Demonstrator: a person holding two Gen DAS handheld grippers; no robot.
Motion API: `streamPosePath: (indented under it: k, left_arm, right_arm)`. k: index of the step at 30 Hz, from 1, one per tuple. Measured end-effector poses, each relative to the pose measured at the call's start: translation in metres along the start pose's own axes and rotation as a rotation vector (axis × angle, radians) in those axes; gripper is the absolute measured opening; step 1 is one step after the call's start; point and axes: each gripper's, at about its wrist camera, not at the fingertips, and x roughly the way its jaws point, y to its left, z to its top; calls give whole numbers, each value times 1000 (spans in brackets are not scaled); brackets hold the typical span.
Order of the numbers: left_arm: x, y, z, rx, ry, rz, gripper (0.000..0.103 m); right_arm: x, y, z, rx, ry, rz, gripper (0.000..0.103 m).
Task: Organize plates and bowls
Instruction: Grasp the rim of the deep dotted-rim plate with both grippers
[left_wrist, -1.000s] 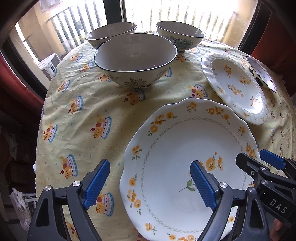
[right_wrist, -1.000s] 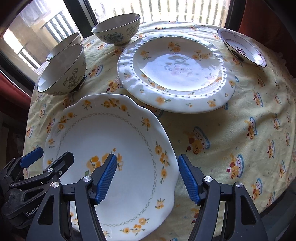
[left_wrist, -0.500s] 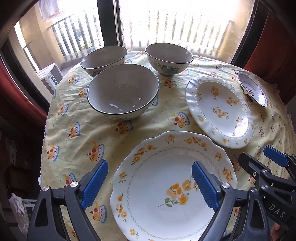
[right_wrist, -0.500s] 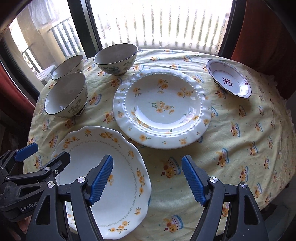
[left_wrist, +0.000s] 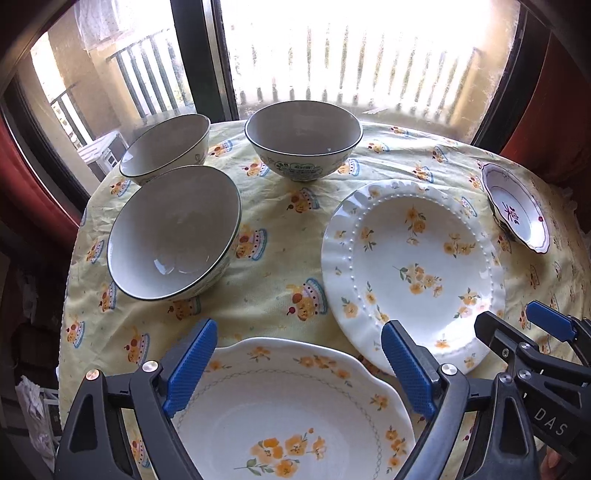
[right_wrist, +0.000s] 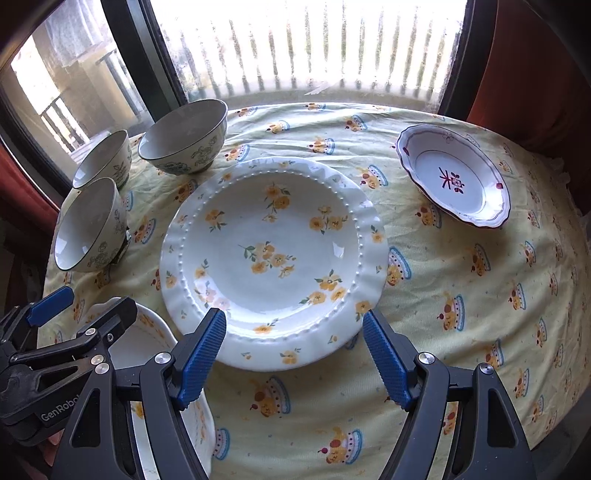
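Left tongs (left_wrist: 299, 365): I see them released, blue pads spread wide above the near scalloped plate (left_wrist: 291, 417), nothing between them.
Right tongs (right_wrist: 295, 360): released too, hanging over the near rim of the beaded plate (right_wrist: 273, 258) without touching it; nothing gripped.
Scalloped plate: white with yellow flowers, lying flat at the near edge of the surface (left_wrist: 280, 236), just beside the beaded plate; from the left view I cannot tell whether their rims touch.
Beaded plate: white, ruffled rim, yellow flowers, flat near the middle of the surface.
Bowls: three grey-white bowls with dark rims on the far left. The nearest bowl (left_wrist: 173, 232) and the far left bowl (left_wrist: 166, 147) sit very close, possibly touching; the third bowl (left_wrist: 303, 138) stands apart, toward the window (left_wrist: 351, 55).
Small dish (right_wrist: 454, 177): white, red-trimmed rim, red mark in the centre, alone at the far right.
Cover: yellow tablecloth (right_wrist: 461, 295) printed with cakes, a little wrinkled.
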Motion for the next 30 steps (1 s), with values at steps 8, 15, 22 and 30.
streamPosePath:
  k: [8,15,22,30]
  left_arm:
    - [34,-27,28,-25,12,34,88]
    - [68,-41,37,-42,60,49,81]
    - [84,-50,39,-47,74,42,75]
    - [86,-58,42,-35,82,71,76]
  right_arm:
    - [29,-30,34,-6,16,27,79]
    - [63,-45,53,-4,48,28,79]
    - [87,-48,58,-12,86,54,68]
    - [88,-51,58,-7,94,54,61]
